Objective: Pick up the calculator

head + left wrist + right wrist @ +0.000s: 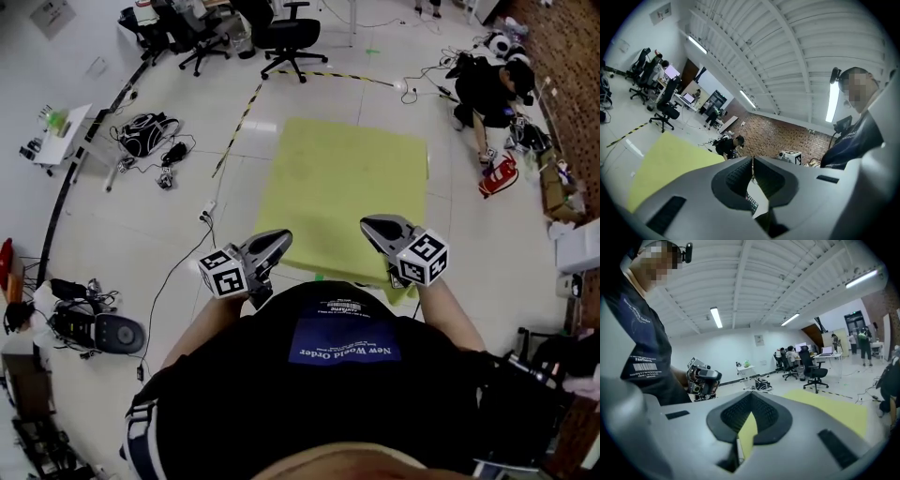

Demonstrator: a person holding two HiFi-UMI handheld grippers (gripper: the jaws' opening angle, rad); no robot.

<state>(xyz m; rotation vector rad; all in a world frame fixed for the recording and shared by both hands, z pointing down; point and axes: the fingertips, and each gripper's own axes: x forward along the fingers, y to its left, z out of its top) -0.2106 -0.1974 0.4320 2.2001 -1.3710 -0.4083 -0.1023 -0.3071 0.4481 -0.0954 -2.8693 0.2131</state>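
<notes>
Two tools: we hold the left tool (281,236) and the right tool (367,225) side by side but apart, over the near edge of the yellow-green rectangular mat (347,178), which lies on the white tiled floor (187,216).
Left tool: closed. Its ribbed dark pads meet at the tips and clamp nothing we can name.
Right tool: closed as well, pads tip to tip, with only the mat's yellow showing through the gap below them.
Calculator, place: we cannot find it. The part of the mat that shows carries no calculator, and our own body and the tools hide the mat's near edge and the floor beneath us.
Possible hint: a small dark gridded patch (750,202) beside a white sliver (758,197) shows in the gap under the left tool's pads. Whether it is keys or pad ribbing, we cannot tell.
Calculator, look: no view lets us read its colour, shape or casing.
Step in hand: we judge this to be locating and approaching, with no grasp yet.
Doing it well: we should find the calculator first, checking along the hidden near edge. Then we open one tool well before reaching and come in low, so the pads take two opposite side edges. We close gently, since a flat hard casing may skid on the mat, and keep the other tool clear.
</notes>
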